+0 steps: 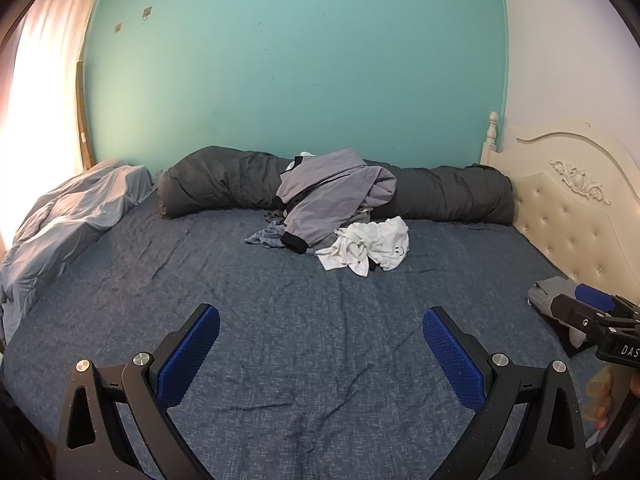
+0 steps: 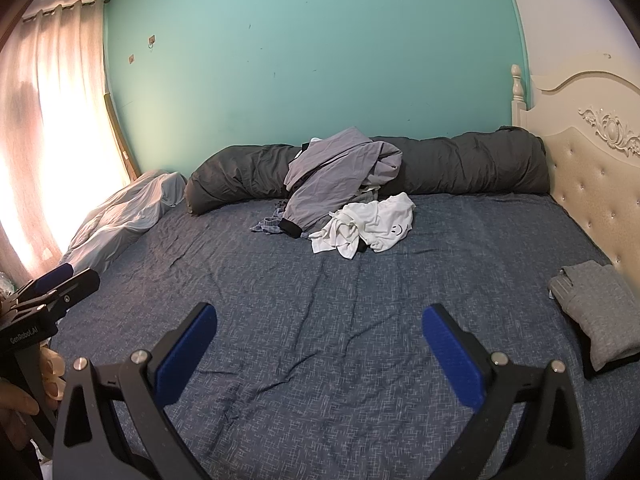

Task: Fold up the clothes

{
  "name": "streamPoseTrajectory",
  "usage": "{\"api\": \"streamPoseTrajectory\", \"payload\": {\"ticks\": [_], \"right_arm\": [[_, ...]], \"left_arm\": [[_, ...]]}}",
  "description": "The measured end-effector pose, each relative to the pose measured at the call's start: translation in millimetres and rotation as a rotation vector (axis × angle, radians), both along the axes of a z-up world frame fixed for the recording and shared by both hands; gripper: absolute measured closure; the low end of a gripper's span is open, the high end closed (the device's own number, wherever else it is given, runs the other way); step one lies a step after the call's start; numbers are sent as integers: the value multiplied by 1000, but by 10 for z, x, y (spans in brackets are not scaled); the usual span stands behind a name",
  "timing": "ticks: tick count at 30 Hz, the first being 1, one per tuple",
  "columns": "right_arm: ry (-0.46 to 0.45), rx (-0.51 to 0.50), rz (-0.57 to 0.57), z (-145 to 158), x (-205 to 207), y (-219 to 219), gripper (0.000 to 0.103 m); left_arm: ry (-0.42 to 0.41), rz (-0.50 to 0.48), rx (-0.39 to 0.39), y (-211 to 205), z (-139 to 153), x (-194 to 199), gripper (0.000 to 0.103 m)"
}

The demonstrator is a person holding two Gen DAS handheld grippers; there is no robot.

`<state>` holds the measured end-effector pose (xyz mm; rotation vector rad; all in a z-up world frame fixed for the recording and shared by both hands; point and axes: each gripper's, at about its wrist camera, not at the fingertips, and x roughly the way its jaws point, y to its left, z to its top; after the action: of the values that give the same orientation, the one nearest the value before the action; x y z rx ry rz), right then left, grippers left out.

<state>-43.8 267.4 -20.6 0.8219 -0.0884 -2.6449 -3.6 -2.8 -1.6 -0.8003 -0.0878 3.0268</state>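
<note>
I had both claws spread wide and empty above the bed: left claw; right claw; unfolded clothes pile lay far ahead against the dark rolled duvet; folded grey garment sat beside the headboard.

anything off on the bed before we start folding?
Nothing damaged. The unfolded clothes pile sprawls at the far side, the grey jacket draped onto the rolled dark duvet and a white shirt crumpled in front. One folded grey garment lies by the headboard.
</note>
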Motion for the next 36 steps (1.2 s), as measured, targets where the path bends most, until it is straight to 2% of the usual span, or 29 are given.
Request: {"api": "streamPoseTrajectory", "payload": {"ticks": [36], "right_arm": [[-15, -8, 3, -27, -47, 4, 0]], "left_arm": [[-5, -15, 8, -9, 10, -37, 0]]}}
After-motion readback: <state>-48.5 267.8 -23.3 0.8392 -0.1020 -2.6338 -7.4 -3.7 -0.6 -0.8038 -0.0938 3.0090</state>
